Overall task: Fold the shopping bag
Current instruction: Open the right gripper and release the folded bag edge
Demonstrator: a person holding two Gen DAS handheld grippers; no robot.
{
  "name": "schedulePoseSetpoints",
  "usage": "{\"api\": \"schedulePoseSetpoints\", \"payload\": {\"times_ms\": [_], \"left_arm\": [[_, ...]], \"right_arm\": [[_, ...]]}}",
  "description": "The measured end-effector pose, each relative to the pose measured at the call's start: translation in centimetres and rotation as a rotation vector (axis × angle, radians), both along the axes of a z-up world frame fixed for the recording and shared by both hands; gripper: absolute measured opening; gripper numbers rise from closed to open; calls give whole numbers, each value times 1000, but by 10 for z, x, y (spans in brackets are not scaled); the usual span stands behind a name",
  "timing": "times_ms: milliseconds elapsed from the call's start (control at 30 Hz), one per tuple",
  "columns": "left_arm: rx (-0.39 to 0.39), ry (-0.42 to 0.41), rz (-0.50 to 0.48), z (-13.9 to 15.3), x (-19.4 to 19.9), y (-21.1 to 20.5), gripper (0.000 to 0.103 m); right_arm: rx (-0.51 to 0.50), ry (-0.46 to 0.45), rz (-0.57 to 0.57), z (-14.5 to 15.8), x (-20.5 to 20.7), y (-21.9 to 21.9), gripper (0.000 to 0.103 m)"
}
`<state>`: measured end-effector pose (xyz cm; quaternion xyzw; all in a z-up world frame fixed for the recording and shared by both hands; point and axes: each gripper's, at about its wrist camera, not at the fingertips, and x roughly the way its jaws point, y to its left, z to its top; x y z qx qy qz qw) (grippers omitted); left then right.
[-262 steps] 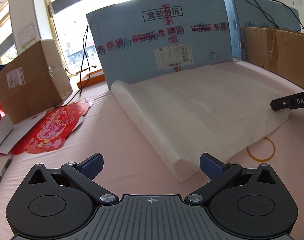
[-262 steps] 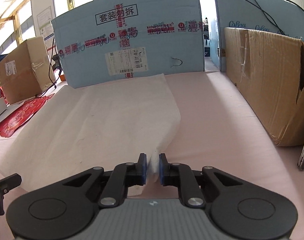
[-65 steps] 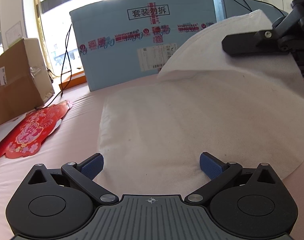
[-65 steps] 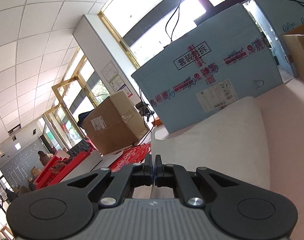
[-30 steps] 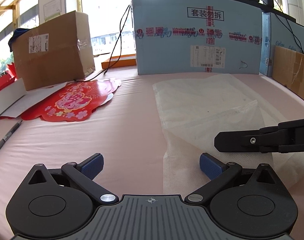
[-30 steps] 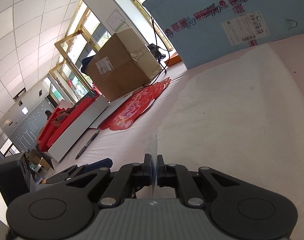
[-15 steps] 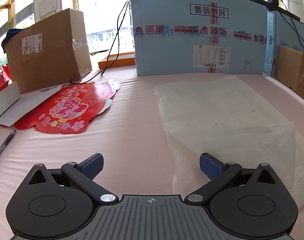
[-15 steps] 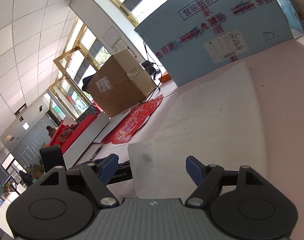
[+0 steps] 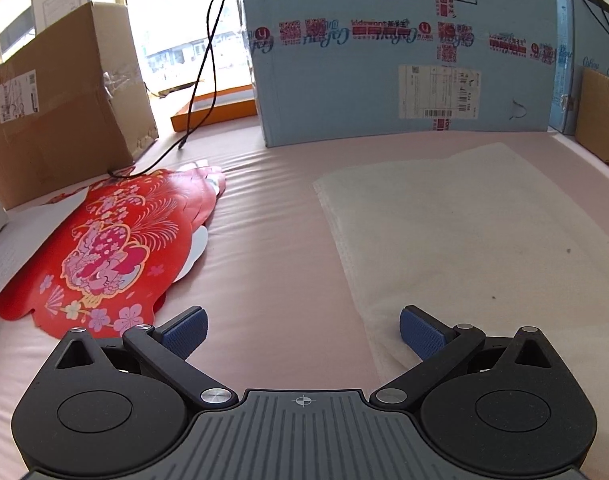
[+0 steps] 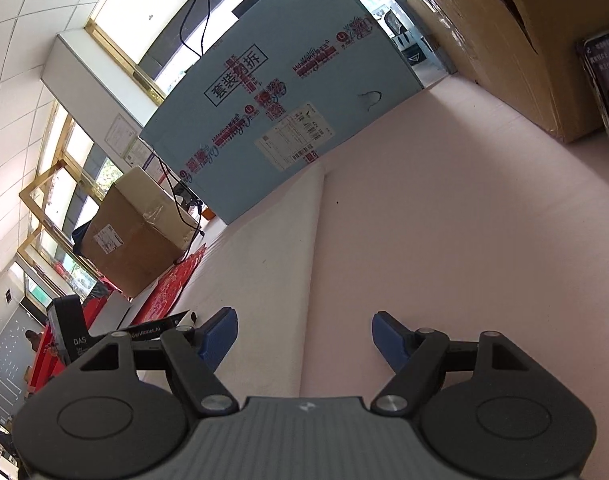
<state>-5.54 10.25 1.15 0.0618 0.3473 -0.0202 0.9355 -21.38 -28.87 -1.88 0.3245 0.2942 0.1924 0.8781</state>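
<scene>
The white non-woven shopping bag point(image 9: 472, 240) lies flat on the pink table, folded over into a narrower strip, right of centre in the left wrist view. In the tilted right wrist view the bag point(image 10: 272, 272) runs away from me toward the blue box. My left gripper point(image 9: 303, 334) is open above the bare table, its right fingertip point(image 9: 418, 330) over the bag's near left edge. My right gripper point(image 10: 304, 338) is open with nothing in it, straddling the bag's right edge. The left gripper's black body point(image 10: 116, 332) shows at the left there.
A large blue carton point(image 9: 400, 56) stands across the back. A brown cardboard box point(image 9: 60, 108) and a red printed paper cutout point(image 9: 112, 252) lie to the left, with a black cable point(image 9: 208, 64). Another cardboard box point(image 10: 516, 40) and a dark flat object point(image 10: 608, 84) line the right side.
My right gripper let go of the bag's corner and opened; the folded flap now lies flat. It then drew back and rolled. My left gripper shifted left, away from the bag.
</scene>
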Motion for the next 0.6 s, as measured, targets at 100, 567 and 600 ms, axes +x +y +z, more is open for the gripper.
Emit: {"api": "schedulePoseSetpoints", "payload": {"times_ms": [100, 567, 600], "left_arm": [[-14, -10, 15, 3, -3, 8, 103], [-34, -146, -42, 19, -107, -19, 103], [-22, -146, -43, 17, -112, -24, 103]], "right_arm": [[-14, -11, 33, 1, -3, 6, 76], [-94, -6, 127, 29, 48, 27, 76], [-102, -2, 135, 33, 60, 29, 75]]}}
